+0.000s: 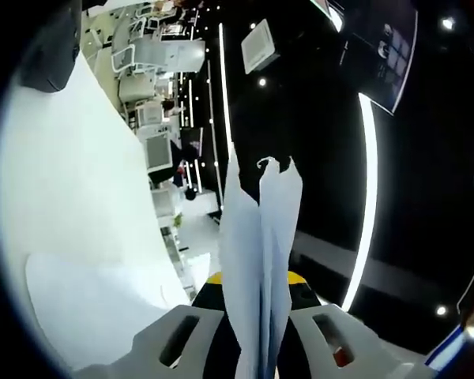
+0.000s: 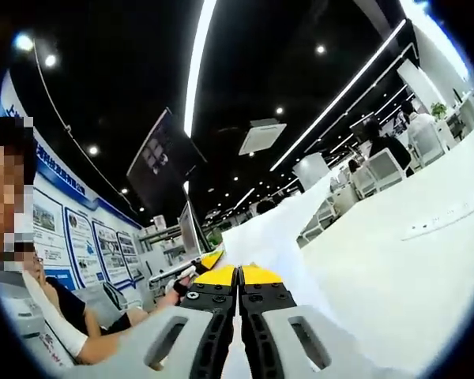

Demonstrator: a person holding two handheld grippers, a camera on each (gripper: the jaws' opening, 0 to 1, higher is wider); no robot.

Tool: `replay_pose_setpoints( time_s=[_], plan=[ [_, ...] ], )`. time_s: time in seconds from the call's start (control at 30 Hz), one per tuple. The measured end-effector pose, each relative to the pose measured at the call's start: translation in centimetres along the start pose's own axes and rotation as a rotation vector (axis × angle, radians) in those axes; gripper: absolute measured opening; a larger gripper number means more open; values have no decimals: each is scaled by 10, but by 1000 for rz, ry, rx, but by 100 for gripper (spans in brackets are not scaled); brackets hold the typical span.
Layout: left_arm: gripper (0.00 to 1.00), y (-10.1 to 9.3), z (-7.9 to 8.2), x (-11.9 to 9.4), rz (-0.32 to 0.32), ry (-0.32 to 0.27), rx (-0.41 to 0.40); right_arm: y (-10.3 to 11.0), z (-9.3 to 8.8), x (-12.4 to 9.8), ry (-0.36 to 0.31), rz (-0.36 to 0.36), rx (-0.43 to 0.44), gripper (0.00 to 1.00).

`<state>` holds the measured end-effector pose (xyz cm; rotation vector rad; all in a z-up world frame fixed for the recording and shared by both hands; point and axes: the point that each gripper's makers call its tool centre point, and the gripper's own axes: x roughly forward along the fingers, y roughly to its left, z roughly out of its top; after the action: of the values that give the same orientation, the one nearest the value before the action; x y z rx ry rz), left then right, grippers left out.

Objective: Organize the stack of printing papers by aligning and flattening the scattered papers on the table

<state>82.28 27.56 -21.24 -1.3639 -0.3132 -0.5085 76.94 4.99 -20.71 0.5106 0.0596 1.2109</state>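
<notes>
Your left gripper [image 1: 262, 347] was clamped on the printing papers [image 1: 261, 260], lifted clear of the white bench [image 1: 71, 237]; your right gripper [image 2: 238, 316] pinched the same sheets' edge. Pulling apart could have torn them; loosening would have scattered them.

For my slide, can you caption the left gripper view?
Left gripper shut on thin white printing papers, held upright beside the white table.

Long white strip lights [image 2: 196, 59] and small round spotlights [image 2: 321, 49] cross a black ceiling [image 2: 300, 71] above a white tabletop [image 1: 71, 197], with grey mesh office chairs [image 1: 125, 55] beyond and blue-framed display boards [image 2: 79, 237] lining one wall.
</notes>
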Motion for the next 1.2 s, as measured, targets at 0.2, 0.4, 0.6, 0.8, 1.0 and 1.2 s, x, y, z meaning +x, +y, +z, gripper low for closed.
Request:
replay_pose_setpoints(
  time_s=[0.2, 0.4, 0.6, 0.8, 1.0, 1.2],
  plan=[
    [11, 1, 0, 0, 1, 0, -5, 11, 0, 2, 0, 28, -17, 0],
    [11, 1, 0, 0, 1, 0, -6, 20, -1, 4, 6, 54, -30, 0],
    [11, 1, 1, 0, 3, -1, -8, 33, -7, 2, 14, 85, -41, 0],
    [11, 2, 0, 0, 4, 1, -7, 33, -5, 1, -3, 86, -21, 0],
    [11, 3, 0, 0, 7, 3, -9, 44, -16, 4, 17, 118, -9, 0],
    [11, 2, 0, 0, 4, 3, -12, 49, -17, 5, 18, 139, -2, 0]
  ],
)
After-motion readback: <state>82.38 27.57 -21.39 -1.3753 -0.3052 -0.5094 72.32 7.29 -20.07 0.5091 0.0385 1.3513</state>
